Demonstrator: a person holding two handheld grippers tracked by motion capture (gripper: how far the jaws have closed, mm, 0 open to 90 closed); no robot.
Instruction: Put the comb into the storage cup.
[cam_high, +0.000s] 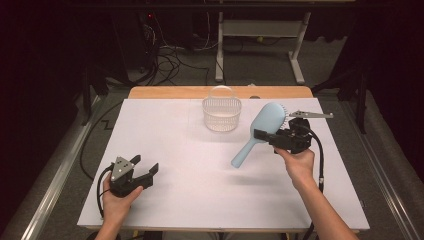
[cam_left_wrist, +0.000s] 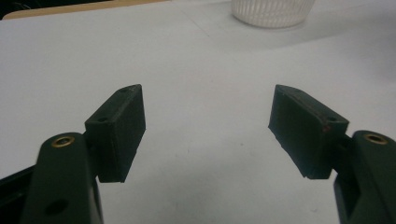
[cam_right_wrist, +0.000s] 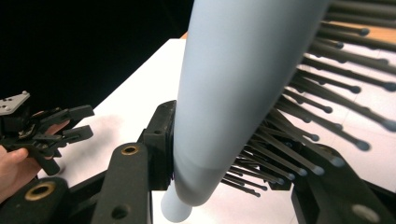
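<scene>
White tabletop (cam_high: 200, 175), matte and flat, with a strip of bare wood along its far edge. Resting directly on it, a white slotted plastic basket (cam_high: 221, 114) with a thin hoop handle, far ahead of the left fingers (cam_high: 150, 170) and just left of the right fingers (cam_high: 262, 135).

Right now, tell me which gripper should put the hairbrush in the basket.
Right. The right gripper already clamps the blue hairbrush off the table, close beside the white basket. The left gripper hangs open and empty at the near left.
</scene>
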